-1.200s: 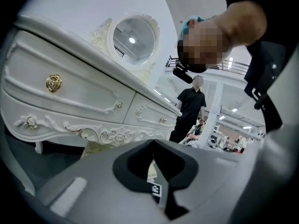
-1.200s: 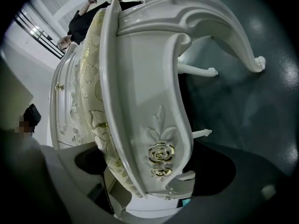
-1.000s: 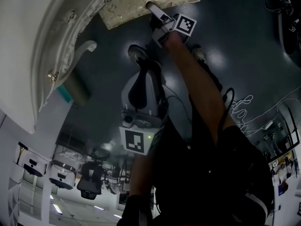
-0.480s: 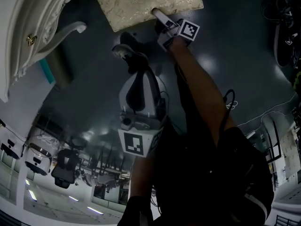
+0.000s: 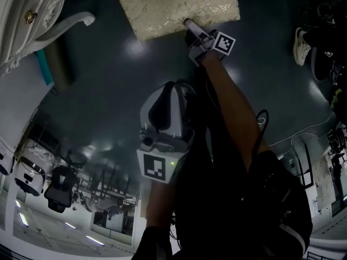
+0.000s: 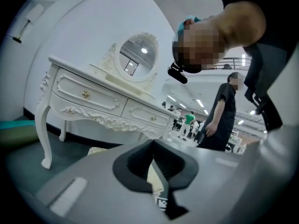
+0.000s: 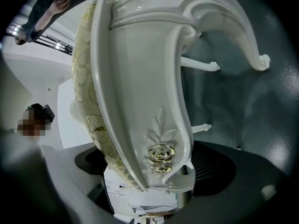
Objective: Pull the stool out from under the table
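- 1 shift over the last 1.0 s: pulled the stool (image 5: 173, 7) out from beneath the white dressing table (image 5: 21, 26). Now stands on open dark floor (image 5: 108, 91), well apart from the curved table leg (image 5: 70, 21).
- Judged close to done for the task. At most a little more drawing back, then letting go.
- Right gripper (image 5: 191, 26) clamped on the stool's near edge, jaws closed over the carved white frame beside its gold rose (image 7: 161, 155) and the brocade cushion rim.
- Left gripper (image 5: 169, 91) held close to the body, jaws drawn nearly together with nothing between them.
- Around: a teal-edged roll (image 5: 46, 66) lying near the table leg, 1 pale shoe (image 5: 300, 39) and a thin cable (image 5: 303, 131) on the floor to the right, an oval mirror (image 6: 135, 55) on the tabletop, a bystander (image 6: 224, 111) beyond.
- No obstacle seen between stool and person. Only the person's own legs to mind on any further pull.
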### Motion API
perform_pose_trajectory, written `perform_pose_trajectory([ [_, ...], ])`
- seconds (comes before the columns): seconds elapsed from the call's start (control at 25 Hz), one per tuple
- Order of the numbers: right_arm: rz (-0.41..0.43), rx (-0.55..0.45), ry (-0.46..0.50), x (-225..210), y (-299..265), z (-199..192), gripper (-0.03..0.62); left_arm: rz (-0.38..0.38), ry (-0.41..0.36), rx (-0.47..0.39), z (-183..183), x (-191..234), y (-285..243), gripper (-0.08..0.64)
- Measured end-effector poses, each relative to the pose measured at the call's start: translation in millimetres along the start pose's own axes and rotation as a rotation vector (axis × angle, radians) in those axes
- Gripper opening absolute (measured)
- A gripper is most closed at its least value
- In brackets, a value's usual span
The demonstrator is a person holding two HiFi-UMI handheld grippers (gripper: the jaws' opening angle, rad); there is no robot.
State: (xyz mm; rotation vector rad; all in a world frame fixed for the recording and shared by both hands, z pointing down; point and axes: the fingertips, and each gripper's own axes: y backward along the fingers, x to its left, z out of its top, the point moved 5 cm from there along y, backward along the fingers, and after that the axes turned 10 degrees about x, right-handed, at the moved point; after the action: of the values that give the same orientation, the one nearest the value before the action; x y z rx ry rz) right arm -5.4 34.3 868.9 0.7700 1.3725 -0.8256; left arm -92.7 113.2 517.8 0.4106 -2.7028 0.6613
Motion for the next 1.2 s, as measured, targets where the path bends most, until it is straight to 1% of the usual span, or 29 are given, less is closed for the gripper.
perform_pose_trajectory([
  [0.08, 0.005, 0.003, 0.009, 0, -1, 2, 0.549, -0.002, 0.0, -0.009, 2, 8, 1, 0.009],
  [0.24, 0.006, 0.022, 0.007, -2, 0, -6, 0.548, -0.012, 0.008, -0.017, -6, 17, 12, 0.009],
  [0.44, 0.002, 0.029, -0.001, -7, 8, -12, 0.547, -0.049, 0.013, -0.002, -12, 18, 15, 0.009],
  [0.6, 0.004, 0.034, 0.005, -4, 33, -32, 0.548, -0.071, 0.014, 0.001, -21, 6, 34, 0.009],
  [0.8, 0.007, 0.055, 0.005, -11, 64, -59, 0.548, -0.087, 0.023, 0.021, -45, -5, 53, 0.009],
  [1.0, 0.016, 0.099, 0.004, -13, 82, -70, 0.548, -0.092, 0.023, 0.035, -58, -12, 61, 0.009],
  [1.2, 0.014, 0.142, 0.007, -9, 119, -77, 0.548, -0.107, 0.01, 0.034, -69, -40, 75, 0.009],
])
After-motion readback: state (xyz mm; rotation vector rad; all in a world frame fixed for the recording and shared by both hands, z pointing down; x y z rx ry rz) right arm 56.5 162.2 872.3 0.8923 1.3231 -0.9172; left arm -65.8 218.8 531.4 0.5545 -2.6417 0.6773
